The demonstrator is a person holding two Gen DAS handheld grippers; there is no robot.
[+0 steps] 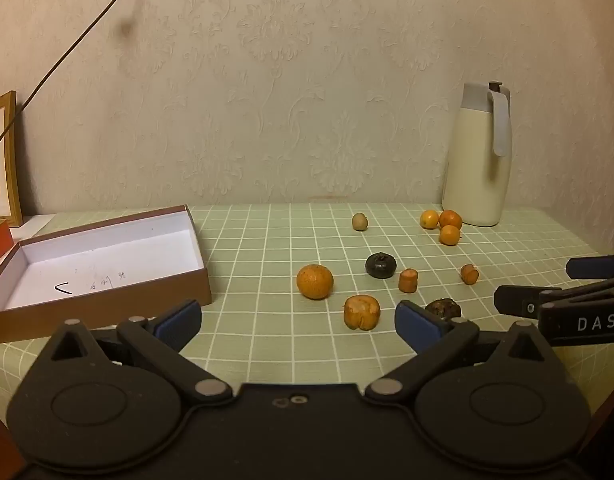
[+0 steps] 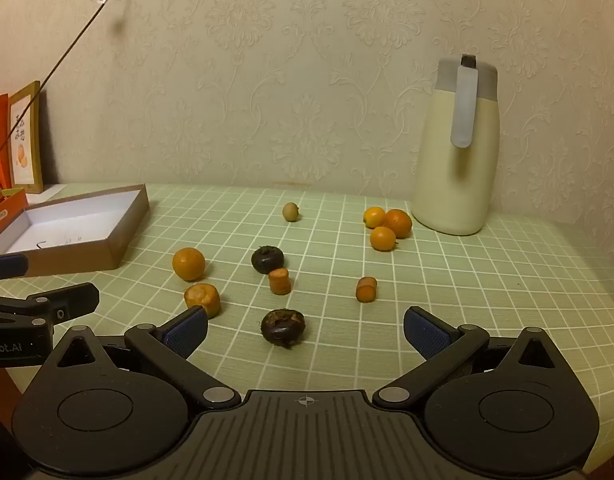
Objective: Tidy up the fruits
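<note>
1. Nothing has been sorted yet as far as I can tell: the open box on the left of the frame is empty, and all the fruit sits loose on the green checked table.
2. Where the stuff is: a big orange and a scuffed orange piece in the middle of the left wrist view, a dark round fruit just behind them, two little carrot-like stubs, a small pale fruit further back, and three small oranges clustered beside the cream jug at the right.
3. Left tongs are spread wide, holding nothing and touching nothing. The scuffed orange piece sits just ahead of them.
4. Right tongs are the same, wide open and empty. Another dark fruit lies right in the gap in front, not gripped.
5. My guess for doing this step well: line the pads up on either side of the nearest fruit, come down low and squeeze gently. Round fruit will roll away if it's nudged off-centre.
6. Take the closest pieces first so the tongs don't knock the others.
</note>
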